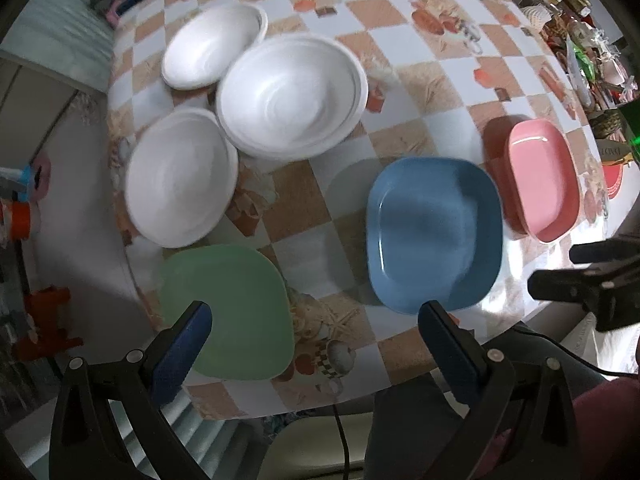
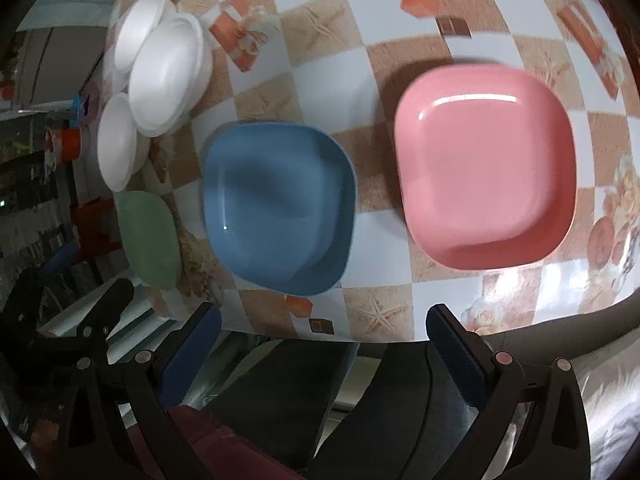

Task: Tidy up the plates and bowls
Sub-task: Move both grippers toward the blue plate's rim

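Three white foam bowls lie grouped at the table's left: a large one [image 1: 292, 96], a far one [image 1: 212, 46] and a near one [image 1: 180, 176]. A green plate [image 1: 228, 312] lies by the front edge, a blue plate [image 1: 434, 232] sits mid-table, and a pink plate [image 1: 544, 176] lies to its right. My left gripper [image 1: 316, 312] hovers open over the front edge, between the green and blue plates, holding nothing. My right gripper [image 2: 324, 320] stands open just off the table edge, below the blue plate [image 2: 278, 208] and pink plate [image 2: 484, 164], touching neither.
The checkered tablecloth [image 1: 420, 80] covers the table. Jars and packets [image 1: 560, 4] crowd the far right corner. A chair [image 2: 280, 384] and a person's legs sit below the front edge. The right gripper's body [image 1: 600, 280] shows at the left view's right side.
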Demonstrator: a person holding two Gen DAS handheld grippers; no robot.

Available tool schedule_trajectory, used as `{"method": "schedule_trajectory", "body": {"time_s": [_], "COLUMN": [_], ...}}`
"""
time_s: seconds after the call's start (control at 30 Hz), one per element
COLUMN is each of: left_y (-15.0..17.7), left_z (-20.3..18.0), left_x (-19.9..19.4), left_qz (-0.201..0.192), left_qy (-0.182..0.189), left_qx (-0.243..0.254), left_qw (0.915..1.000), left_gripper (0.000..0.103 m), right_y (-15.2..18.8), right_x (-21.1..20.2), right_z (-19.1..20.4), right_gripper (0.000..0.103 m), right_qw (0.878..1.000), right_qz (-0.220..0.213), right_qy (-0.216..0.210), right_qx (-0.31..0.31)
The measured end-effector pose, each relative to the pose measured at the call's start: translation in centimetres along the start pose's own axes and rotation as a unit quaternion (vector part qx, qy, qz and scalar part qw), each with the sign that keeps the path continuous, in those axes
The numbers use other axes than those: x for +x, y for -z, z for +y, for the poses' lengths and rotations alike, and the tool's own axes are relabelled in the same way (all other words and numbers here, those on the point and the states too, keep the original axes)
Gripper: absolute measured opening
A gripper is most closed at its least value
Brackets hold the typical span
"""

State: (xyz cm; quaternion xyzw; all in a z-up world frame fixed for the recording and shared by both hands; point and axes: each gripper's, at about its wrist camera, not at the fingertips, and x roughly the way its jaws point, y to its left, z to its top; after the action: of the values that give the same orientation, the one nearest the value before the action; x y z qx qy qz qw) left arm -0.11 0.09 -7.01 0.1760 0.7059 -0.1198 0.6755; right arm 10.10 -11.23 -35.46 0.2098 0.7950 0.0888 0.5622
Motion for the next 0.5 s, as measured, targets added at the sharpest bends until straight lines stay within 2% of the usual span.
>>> {"method": "schedule_trajectory", "body": {"time_s": [0.17,0.37,0.5], "left_y": [0.5,1.1,0.8], "left_z": [0.4,0.2,0.1], "left_x": [2.7,2.9,2.9], "left_qz": [0.031,0.029,0.029], "left_qy": [0.006,0.008,0.009], "left_qx": [-0.024,-0.027,-0.025], "left_qw": [0.9992,0.9992,0.9992], "left_gripper": [0.103,0.103,0.103], "right_y": [-0.1,-0.3,-0.9], "right_x": [2.5,5.3,6.7], "right_z": [-0.3,-0.7,-0.6], "right_gripper": [0.103,0.103,0.103], "right_qw": [1.0,0.999,0.999], "right_qz": [0.024,0.037,0.035], "right_qy": [-0.01,-0.019,-0.006], "right_qx": [0.002,0.007,-0.001]}}
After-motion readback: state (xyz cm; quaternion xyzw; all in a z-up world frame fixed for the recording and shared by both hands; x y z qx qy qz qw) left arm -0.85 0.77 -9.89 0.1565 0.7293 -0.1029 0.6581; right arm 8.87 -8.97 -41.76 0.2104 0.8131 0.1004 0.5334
